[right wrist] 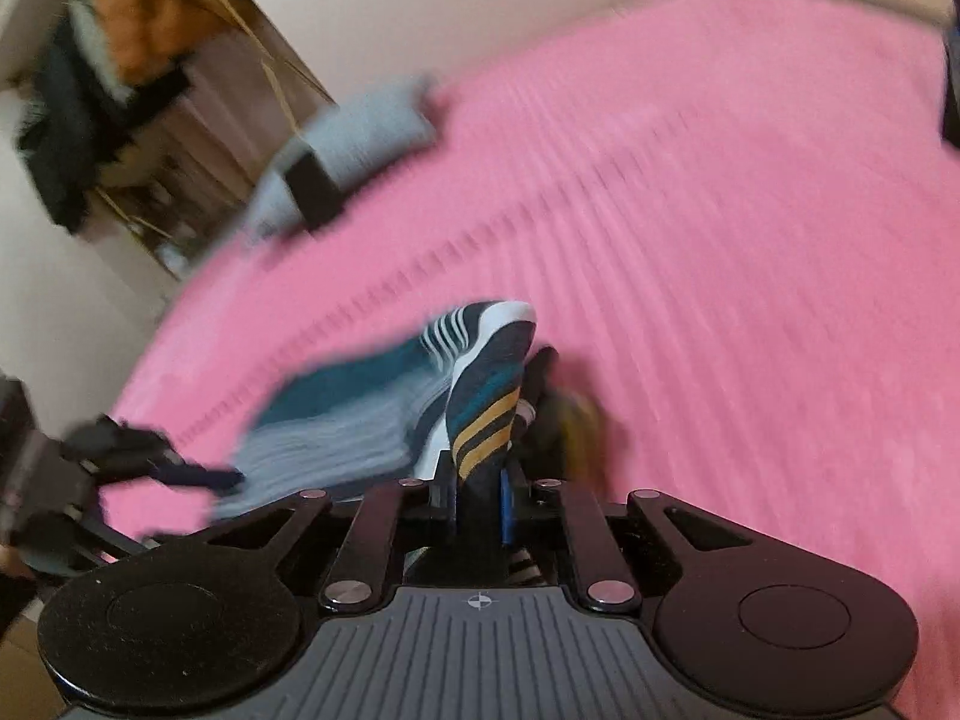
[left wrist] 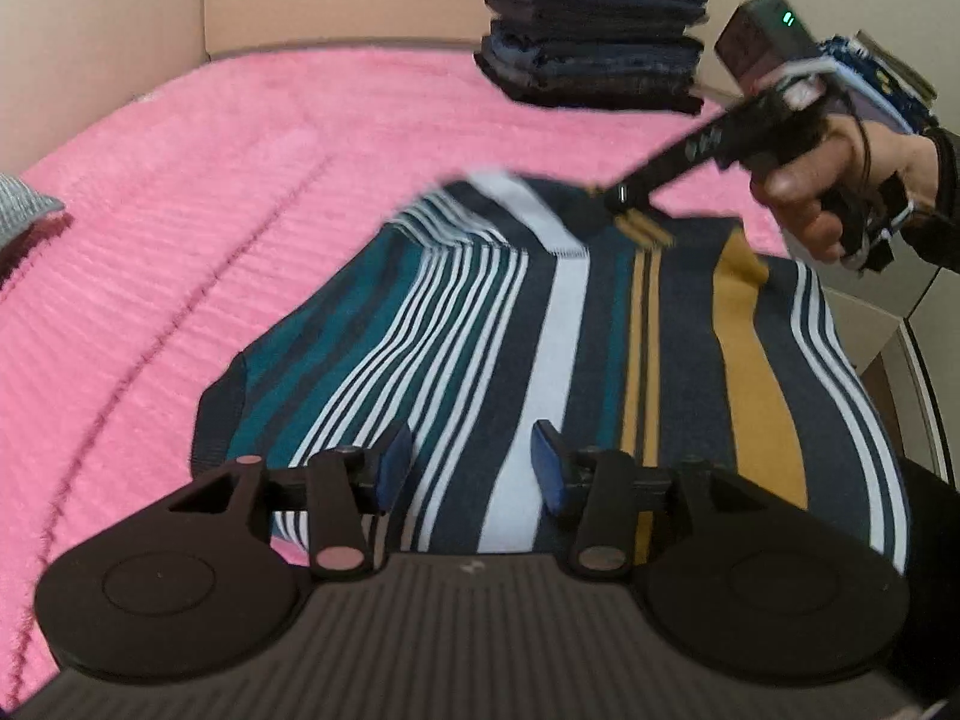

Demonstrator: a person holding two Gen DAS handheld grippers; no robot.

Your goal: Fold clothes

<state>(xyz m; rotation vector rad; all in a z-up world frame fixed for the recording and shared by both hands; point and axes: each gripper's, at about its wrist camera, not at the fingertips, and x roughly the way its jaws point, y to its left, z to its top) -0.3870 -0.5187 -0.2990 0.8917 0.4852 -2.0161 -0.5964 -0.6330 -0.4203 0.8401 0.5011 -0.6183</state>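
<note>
One stack (left wrist: 591,42) folded, upper right; sweater (left wrist: 540,348) mid-fold on bed (left wrist: 240,180): right tongs (right wrist: 480,495) pinch its edge, left tongs (left wrist: 474,468) wide, empty.

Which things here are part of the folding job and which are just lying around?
In the job: striped sweater, right claw pinching its fabric, left claw open above it.
Lying about: stack of dark folded clothes, grey garment, pink bedspread.

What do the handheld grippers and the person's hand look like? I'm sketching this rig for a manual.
The left gripper has black linkage arms with pinkish rivet caps, round black side discs, a ribbed grey top plate and blue finger pads. The right gripper is built alike, with silvery rivets and a crosshair mark. Its body carries a green light and a blue circuit board. The right hand is bare, dark-sleeved.
</note>
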